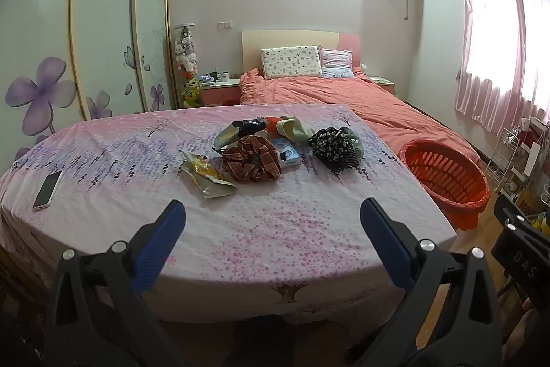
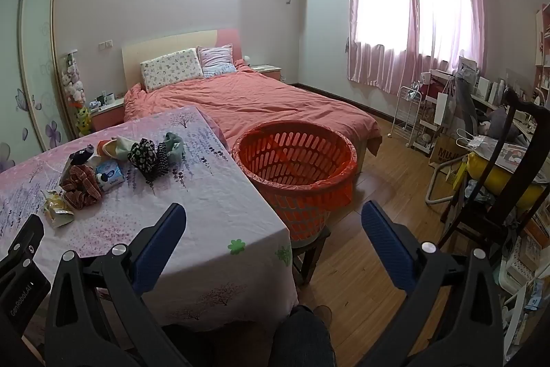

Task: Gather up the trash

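Note:
On the table's pink floral cloth point(image 1: 275, 229) lies a yellow snack wrapper point(image 1: 206, 176), a dark foil bag point(image 1: 237, 131), a blue tissue pack point(image 1: 287, 153), a plaid scrunchie point(image 1: 251, 160) and a black dotted scrunchie point(image 1: 335, 145). An orange basket point(image 1: 447, 177) lined with an orange bag stands at the table's right edge; it also shows in the right wrist view point(image 2: 295, 167). My left gripper point(image 1: 273, 217) is open and empty above the table's near part. My right gripper point(image 2: 273, 217) is open and empty, between the table corner and the basket.
A white phone point(image 1: 48, 190) lies at the table's left. A bed with an orange quilt point(image 2: 247, 102) stands behind the table and the basket. A dark wooden chair point(image 2: 508, 167), a white rack point(image 2: 409, 112) and cluttered shelves fill the right side. The basket sits on a low stool point(image 2: 309, 253).

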The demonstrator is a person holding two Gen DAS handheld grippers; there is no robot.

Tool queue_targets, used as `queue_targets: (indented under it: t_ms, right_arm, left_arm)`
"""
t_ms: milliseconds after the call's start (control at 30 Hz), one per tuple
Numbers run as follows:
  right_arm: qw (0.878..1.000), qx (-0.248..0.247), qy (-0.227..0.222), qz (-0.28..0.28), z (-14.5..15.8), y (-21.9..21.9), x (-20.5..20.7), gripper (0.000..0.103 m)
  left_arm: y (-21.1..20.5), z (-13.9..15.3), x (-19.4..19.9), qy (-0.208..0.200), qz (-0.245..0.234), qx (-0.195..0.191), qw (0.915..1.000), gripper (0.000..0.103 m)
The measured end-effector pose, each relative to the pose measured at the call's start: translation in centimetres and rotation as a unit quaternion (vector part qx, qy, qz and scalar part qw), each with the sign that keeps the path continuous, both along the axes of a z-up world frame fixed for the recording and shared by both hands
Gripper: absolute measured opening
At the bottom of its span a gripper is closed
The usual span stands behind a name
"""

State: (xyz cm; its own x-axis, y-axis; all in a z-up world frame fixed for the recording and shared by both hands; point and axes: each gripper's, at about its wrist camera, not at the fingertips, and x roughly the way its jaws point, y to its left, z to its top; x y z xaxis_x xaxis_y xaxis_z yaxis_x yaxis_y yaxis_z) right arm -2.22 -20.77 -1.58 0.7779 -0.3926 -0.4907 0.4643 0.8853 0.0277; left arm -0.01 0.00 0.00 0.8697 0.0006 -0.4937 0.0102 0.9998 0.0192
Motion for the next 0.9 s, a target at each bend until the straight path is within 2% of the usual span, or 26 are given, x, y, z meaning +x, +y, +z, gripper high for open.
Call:
queue_targets:
  t_ms: [900]
  right_arm:
    - [1.000, -0.002, 0.001, 0.000, 0.08, -0.02, 0.05, 0.101]
  left_arm:
    - [-0.04, 0.00, -0.04, 0.003, 0.000, -0.002, 1.0000, 0.099]
